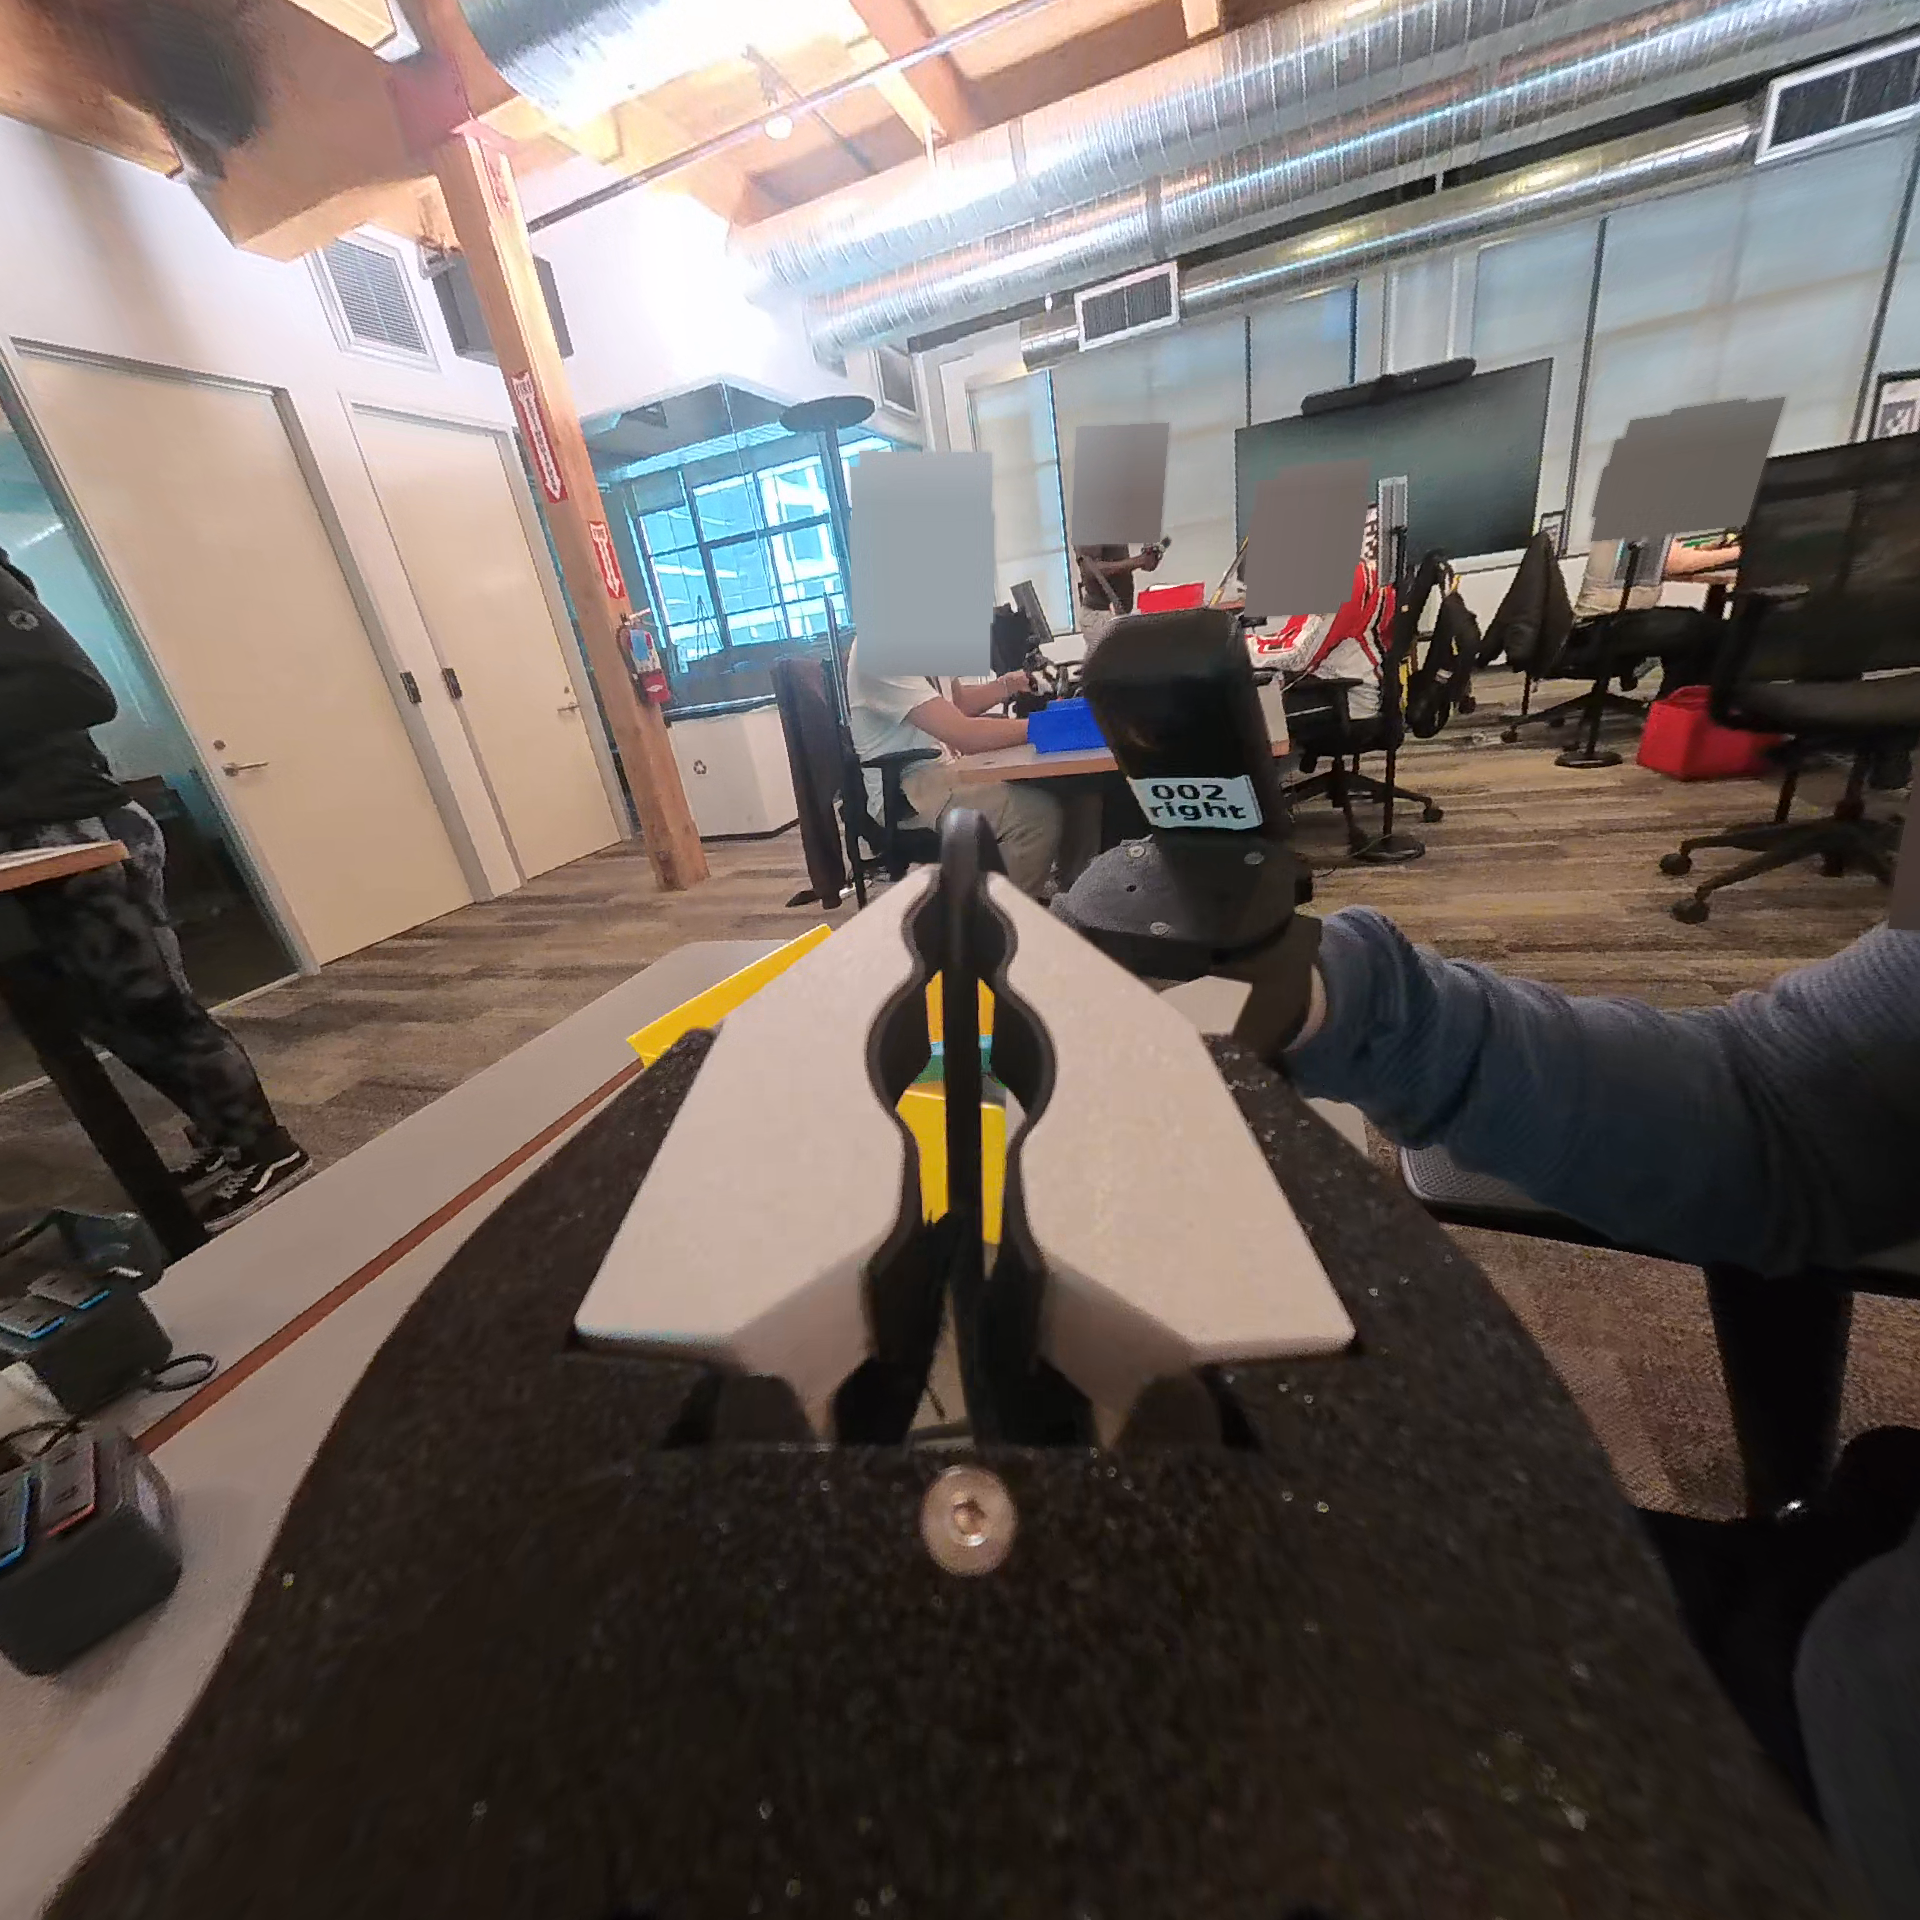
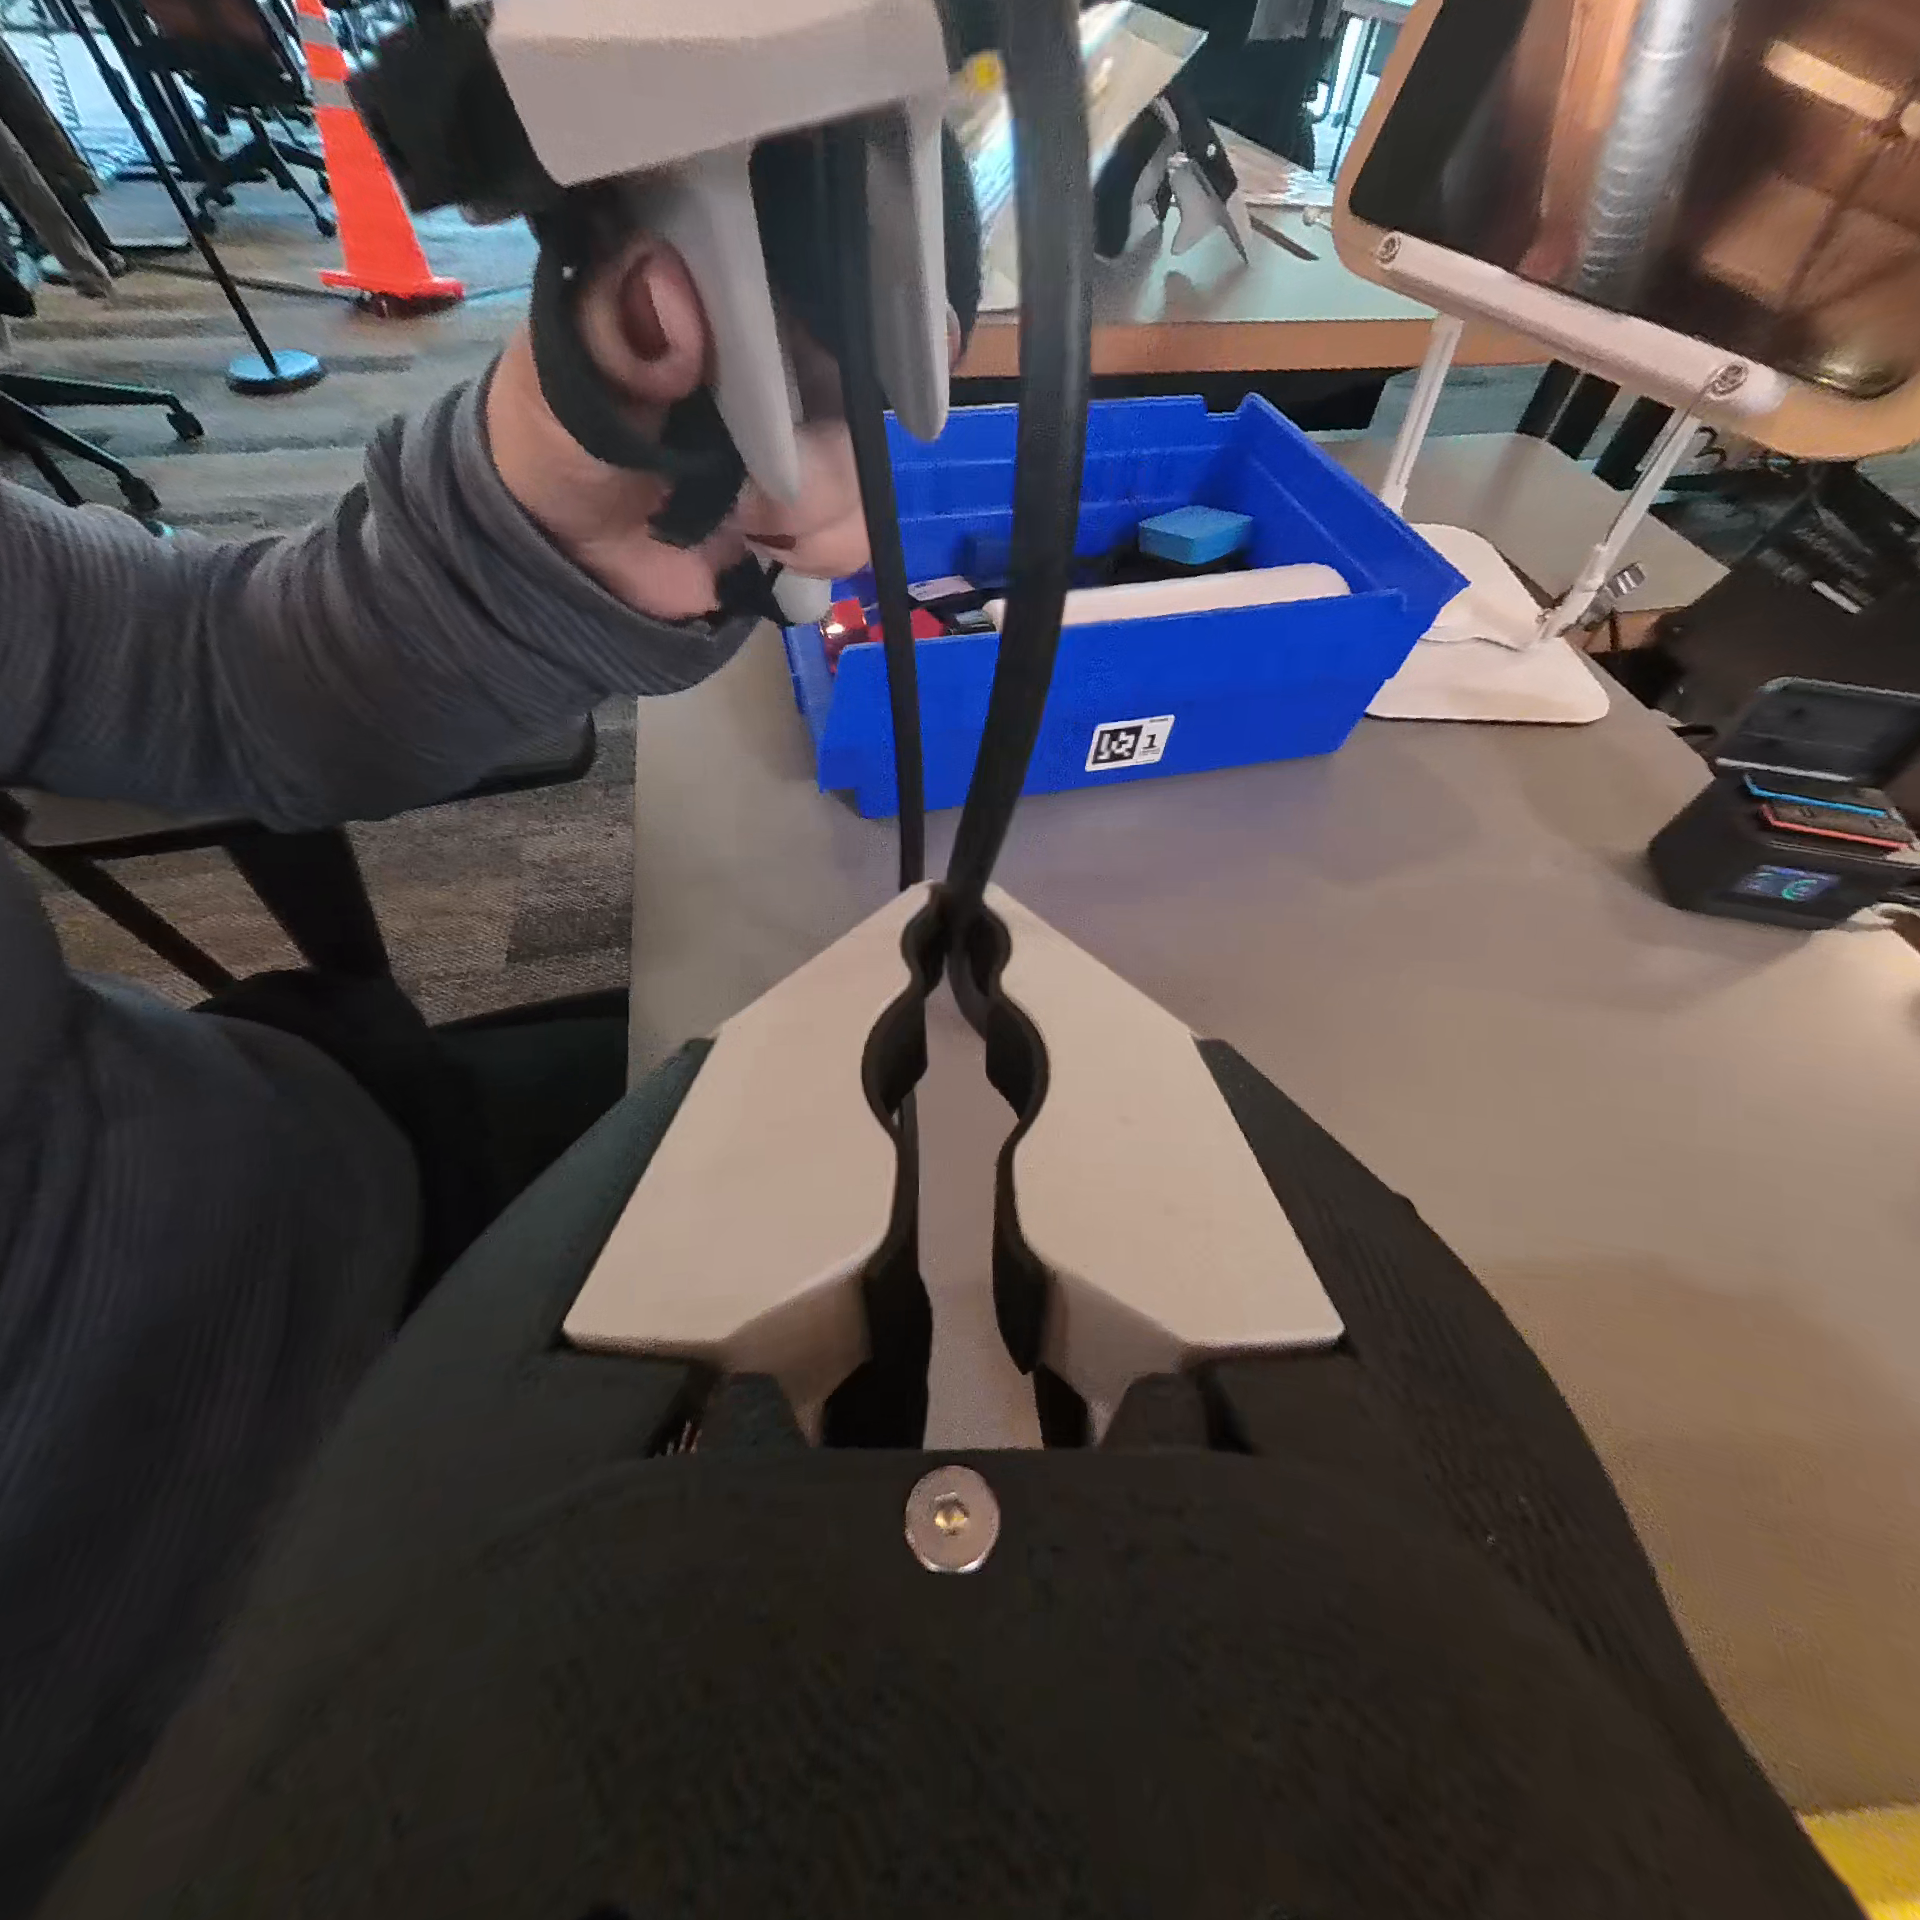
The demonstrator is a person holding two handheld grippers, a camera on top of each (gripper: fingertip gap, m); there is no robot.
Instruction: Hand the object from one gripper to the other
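The object is a black strap loop. In the left wrist view my left gripper (image 1: 961, 904) is shut on it; the strap (image 1: 961, 1039) runs between the pads and its bend sticks out above the tips. In the right wrist view my right gripper (image 2: 948, 920) is shut at its tips on the same strap (image 2: 1023, 582). From there two strands rise to the left gripper (image 2: 831, 416) at the top of that view. The strap hangs stretched between the two grippers above the grey table (image 2: 1351, 987). The right gripper's black body (image 1: 1195, 831) shows just beyond the left fingertips.
A blue bin (image 2: 1122, 665) with several items stands on the table behind the strap. A tablet on a white stand (image 2: 1621, 156) is at the back right and a black charger box (image 2: 1787, 810) at the right edge. A yellow bin (image 1: 727, 997) lies below the left gripper. My right fingertips sit around 11 cm from my left ones.
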